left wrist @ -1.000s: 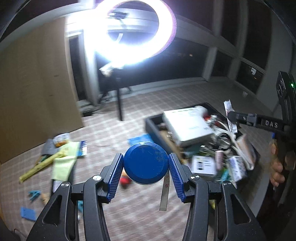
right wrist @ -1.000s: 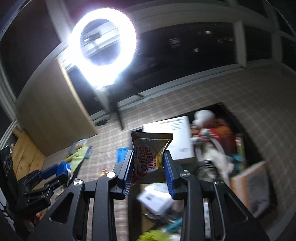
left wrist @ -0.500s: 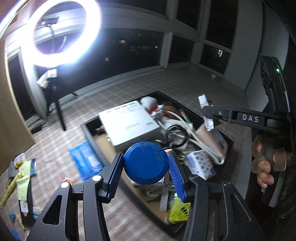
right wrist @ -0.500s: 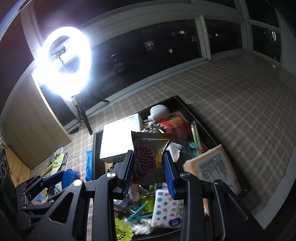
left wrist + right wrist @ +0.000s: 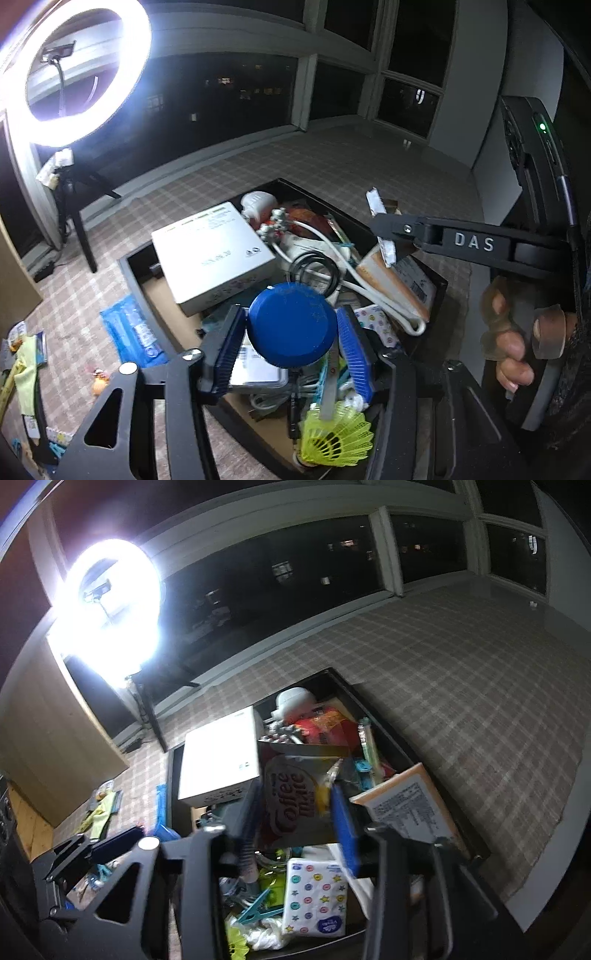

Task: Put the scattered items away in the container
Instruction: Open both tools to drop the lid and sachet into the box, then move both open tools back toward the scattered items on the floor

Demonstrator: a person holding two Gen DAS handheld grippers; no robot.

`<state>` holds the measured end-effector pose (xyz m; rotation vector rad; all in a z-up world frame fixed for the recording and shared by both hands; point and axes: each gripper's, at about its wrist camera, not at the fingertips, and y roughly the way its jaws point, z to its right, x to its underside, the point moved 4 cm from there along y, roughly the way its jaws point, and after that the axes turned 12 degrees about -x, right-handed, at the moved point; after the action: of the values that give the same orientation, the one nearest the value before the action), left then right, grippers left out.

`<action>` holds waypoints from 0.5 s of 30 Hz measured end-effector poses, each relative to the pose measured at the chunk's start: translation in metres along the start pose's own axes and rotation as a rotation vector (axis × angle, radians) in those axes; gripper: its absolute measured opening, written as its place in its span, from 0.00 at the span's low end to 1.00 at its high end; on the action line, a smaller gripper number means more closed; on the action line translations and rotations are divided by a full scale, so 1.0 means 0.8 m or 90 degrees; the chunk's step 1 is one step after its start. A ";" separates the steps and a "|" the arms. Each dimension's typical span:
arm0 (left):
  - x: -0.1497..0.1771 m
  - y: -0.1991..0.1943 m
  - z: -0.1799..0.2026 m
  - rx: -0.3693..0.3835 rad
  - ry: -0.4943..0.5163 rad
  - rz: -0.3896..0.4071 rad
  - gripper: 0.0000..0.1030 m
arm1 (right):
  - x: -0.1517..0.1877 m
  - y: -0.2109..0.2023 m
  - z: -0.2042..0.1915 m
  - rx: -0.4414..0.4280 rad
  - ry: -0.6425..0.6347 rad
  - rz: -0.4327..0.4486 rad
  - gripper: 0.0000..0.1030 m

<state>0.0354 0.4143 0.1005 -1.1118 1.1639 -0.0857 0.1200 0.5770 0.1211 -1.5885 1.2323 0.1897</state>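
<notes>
Much of my black container [image 5: 437, 284] is buried: in the left view my own tongs cut off its near rim at lower centre, and the heap hides its floor except a brown strip at the left. My left tongs [image 5: 291, 338] are spreading; the blue round lid [image 5: 291, 325] sits between the pads over the heap, and a sliver of gap shows at each side, so I am letting go. My right tongs [image 5: 295, 812] are blurred and also opening, with the Coffee-mate sachet [image 5: 291, 801] between the pads, a gap at its left; whether the right pad touches it I cannot tell. Only the left view shows my hand [image 5: 517, 343] on the right tool at the right edge, and the blue packet [image 5: 133, 332] on the checked floor [image 5: 332, 162] lower left. Only the right view shows the dotted tissue pack [image 5: 317, 897] whole, and wide bare floor right of the container.
</notes>
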 end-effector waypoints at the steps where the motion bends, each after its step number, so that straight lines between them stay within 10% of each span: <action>1: 0.000 0.000 -0.001 -0.007 -0.003 0.003 0.79 | 0.000 -0.001 0.002 0.005 0.006 0.002 0.54; 15: 0.026 -0.015 -0.094 -0.091 -0.088 0.014 0.79 | 0.003 0.023 -0.030 -0.046 -0.022 -0.016 0.54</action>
<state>-0.0071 0.3475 0.0976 -1.2112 1.0718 0.0923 0.0963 0.5580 0.1181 -1.6554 1.1896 0.2462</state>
